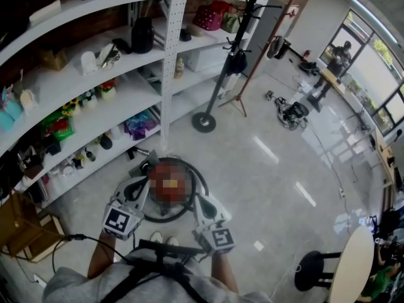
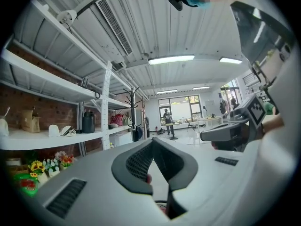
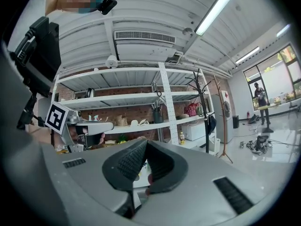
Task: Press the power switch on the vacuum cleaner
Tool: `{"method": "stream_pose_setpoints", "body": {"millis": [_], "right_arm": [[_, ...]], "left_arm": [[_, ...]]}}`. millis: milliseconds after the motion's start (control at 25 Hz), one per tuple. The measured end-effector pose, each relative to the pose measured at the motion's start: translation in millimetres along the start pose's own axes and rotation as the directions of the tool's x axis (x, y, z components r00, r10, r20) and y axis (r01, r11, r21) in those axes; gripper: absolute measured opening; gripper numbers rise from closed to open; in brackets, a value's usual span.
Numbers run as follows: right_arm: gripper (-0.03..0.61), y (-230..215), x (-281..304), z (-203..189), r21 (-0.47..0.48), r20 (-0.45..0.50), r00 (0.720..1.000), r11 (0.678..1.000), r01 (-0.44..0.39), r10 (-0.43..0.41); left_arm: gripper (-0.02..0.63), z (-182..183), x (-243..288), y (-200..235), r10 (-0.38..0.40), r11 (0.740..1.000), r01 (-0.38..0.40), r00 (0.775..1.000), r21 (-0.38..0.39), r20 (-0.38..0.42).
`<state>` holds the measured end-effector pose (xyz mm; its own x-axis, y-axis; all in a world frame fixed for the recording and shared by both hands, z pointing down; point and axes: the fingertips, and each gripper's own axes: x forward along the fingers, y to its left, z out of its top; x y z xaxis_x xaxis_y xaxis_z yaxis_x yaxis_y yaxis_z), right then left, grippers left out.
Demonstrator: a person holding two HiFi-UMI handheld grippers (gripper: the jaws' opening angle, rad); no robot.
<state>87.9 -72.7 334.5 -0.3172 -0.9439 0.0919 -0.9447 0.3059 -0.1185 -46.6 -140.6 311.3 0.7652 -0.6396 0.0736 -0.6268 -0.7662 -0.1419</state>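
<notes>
The vacuum cleaner (image 1: 165, 169) is a red round canister on the floor just ahead of my feet. A mosaic patch covers most of it, so no switch shows. Its black hose (image 1: 201, 180) loops around it. My left gripper (image 1: 141, 187) is at the canister's left side and my right gripper (image 1: 202, 202) at its right side, both close above it. In the left gripper view the left gripper (image 2: 153, 143) has its jaws closed tip to tip, with nothing held. The right gripper (image 3: 146, 143) looks the same in its own view. A sliver of red shows below each pair of pads.
White shelving (image 1: 95, 87) full of small items runs along the left. A black coat stand (image 1: 205, 122) stands on the glossy floor ahead. A cardboard box (image 1: 22, 229) sits at the left, a stool (image 1: 312, 270) and a round table (image 1: 353, 264) at the right. A person (image 1: 338, 59) stands far off.
</notes>
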Motion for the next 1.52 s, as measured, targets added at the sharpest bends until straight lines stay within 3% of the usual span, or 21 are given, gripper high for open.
{"method": "stream_pose_setpoints", "body": {"millis": [560,1520], "right_arm": [[0.012,-9,-1,7,-0.007,0.034,0.999,1.0,-0.006,0.006],[0.012,-9,4,-7,0.009,-0.015,1.0,1.0,-0.02,0.02]], "left_arm": [[0.008,10,8,2,0.012,0.999,-0.012,1.0,0.032,0.011],[0.008,-6,19,-11,-0.016,1.0,0.016,0.999,0.016,-0.033]]}}
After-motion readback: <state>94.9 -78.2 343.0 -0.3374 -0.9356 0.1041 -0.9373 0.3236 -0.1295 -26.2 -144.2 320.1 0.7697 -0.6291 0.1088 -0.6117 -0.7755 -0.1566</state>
